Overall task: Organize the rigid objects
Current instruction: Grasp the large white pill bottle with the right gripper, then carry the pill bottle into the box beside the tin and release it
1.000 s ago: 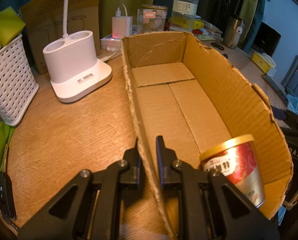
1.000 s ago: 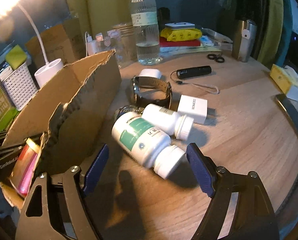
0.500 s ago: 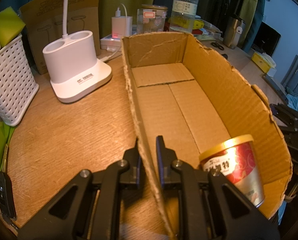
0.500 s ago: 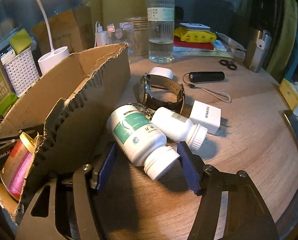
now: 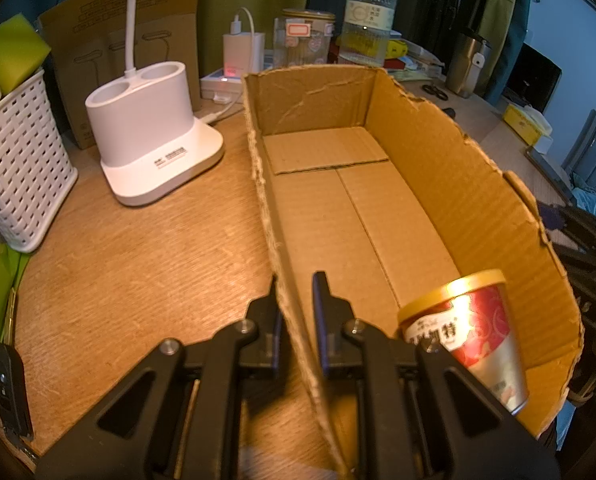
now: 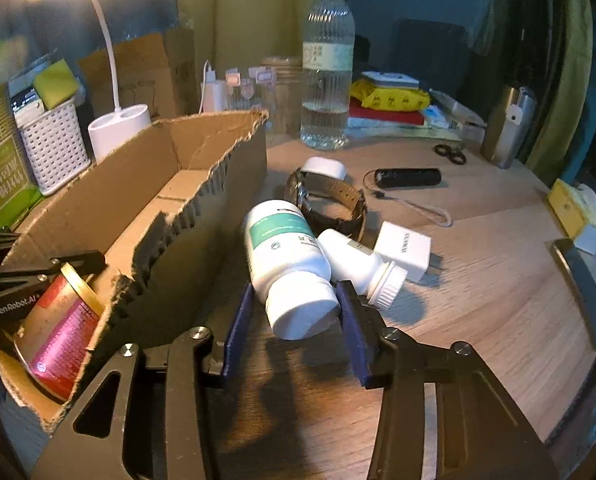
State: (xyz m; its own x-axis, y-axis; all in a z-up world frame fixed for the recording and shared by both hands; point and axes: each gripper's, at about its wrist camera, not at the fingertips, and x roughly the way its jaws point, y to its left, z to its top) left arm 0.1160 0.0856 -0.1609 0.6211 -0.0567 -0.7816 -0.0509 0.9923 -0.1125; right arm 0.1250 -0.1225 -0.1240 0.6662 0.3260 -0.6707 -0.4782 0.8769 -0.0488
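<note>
A large white pill bottle lies just outside the cardboard box, its cap between the right gripper, whose jaws have just been closing; pad contact appears made but is hard to confirm. The left gripper clamps the box's near wall. A cap-end grip could let the bottle swing or slip, knocking the smaller bottle touching it.

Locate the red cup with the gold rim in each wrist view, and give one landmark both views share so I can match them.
Left wrist view: the red cup stands at lower right, inside the cardboard box at its near end.
Right wrist view: the red cup shows at lower left, behind the box's torn near corner.
Shared landmark: the white lamp base, left of the box; also in the right wrist view.
</note>
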